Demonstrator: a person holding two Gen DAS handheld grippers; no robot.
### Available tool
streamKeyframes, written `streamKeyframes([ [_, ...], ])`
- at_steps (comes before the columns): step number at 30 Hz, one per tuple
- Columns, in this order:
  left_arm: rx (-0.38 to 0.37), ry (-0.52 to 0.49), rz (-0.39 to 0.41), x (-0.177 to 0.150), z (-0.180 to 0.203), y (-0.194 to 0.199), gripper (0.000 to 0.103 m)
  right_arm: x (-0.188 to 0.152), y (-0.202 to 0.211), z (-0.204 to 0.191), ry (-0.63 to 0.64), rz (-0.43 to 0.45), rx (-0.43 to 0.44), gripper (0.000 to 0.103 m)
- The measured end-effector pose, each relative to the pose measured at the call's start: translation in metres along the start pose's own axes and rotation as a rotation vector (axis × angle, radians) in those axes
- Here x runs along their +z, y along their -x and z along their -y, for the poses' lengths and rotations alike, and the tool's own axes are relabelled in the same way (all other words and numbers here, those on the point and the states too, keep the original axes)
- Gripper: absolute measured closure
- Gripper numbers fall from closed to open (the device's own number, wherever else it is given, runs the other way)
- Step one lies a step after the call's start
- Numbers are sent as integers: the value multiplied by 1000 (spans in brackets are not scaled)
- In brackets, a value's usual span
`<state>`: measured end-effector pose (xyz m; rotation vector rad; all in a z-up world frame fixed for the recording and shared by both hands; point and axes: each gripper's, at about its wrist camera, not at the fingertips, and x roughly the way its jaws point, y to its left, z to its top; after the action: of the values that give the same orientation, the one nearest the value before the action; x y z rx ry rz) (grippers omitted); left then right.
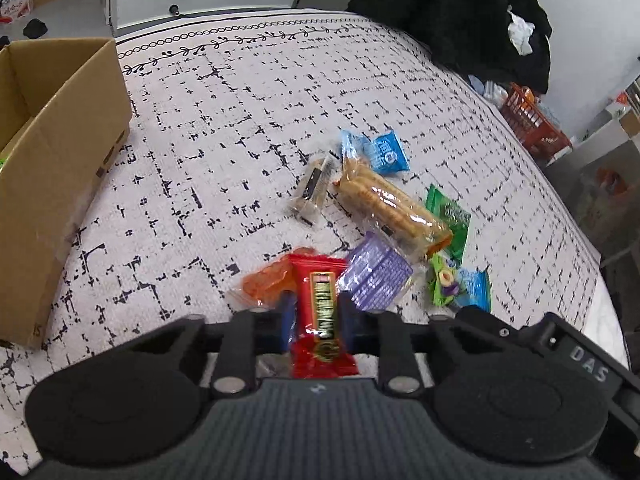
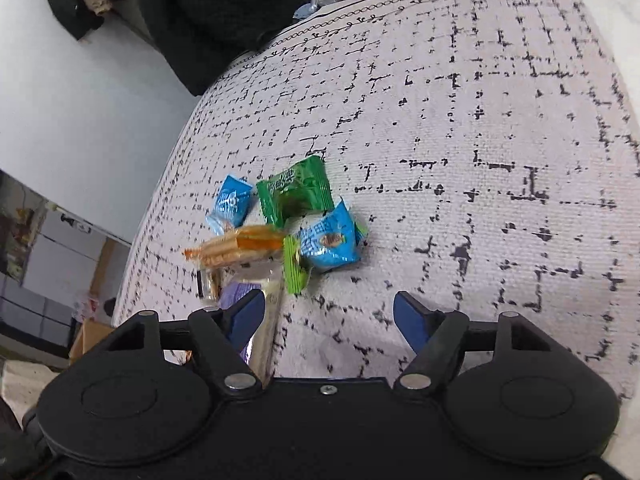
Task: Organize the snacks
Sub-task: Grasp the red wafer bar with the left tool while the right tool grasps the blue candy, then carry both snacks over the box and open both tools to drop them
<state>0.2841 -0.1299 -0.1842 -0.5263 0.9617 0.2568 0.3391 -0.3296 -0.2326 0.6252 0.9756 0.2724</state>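
Note:
My left gripper is shut on a red snack packet with a gold label, held just above the patterned cloth. Beyond it lie an orange packet, a purple packet, a long clear pack of biscuit sticks, a small clear wrapped snack, blue packets and green packets. My right gripper is open and empty, just short of the pile: a blue packet, a green packet, a smaller blue packet and the biscuit sticks.
An open cardboard box stands at the left on the cloth-covered table. A black garment hangs at the table's far edge. An orange basket sits beyond the right edge.

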Motion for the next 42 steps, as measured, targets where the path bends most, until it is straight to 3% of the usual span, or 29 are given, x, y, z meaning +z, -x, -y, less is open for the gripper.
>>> streamKeyframes([
  [13, 10, 3, 25, 12, -9, 5, 84, 7, -16, 3, -9, 55, 12, 36],
  [15, 5, -9, 24, 13, -10, 6, 84, 7, -17, 1, 9, 63, -12, 45],
  [17, 5, -19, 16, 15, -11, 6, 84, 8, -18, 3, 6, 69, -36, 70],
  [20, 2, -15, 17, 18, -16, 9, 84, 7, -12, 5, -13, 76, -31, 73],
  [27, -18, -14, 27, 20, -24, 24, 84, 2, 9, -8, 0, 99, -47, 74],
  [42, -73, -47, 94, 35, -56, 80, 84, -21, 46, -88, 127, 133, 5, 74],
])
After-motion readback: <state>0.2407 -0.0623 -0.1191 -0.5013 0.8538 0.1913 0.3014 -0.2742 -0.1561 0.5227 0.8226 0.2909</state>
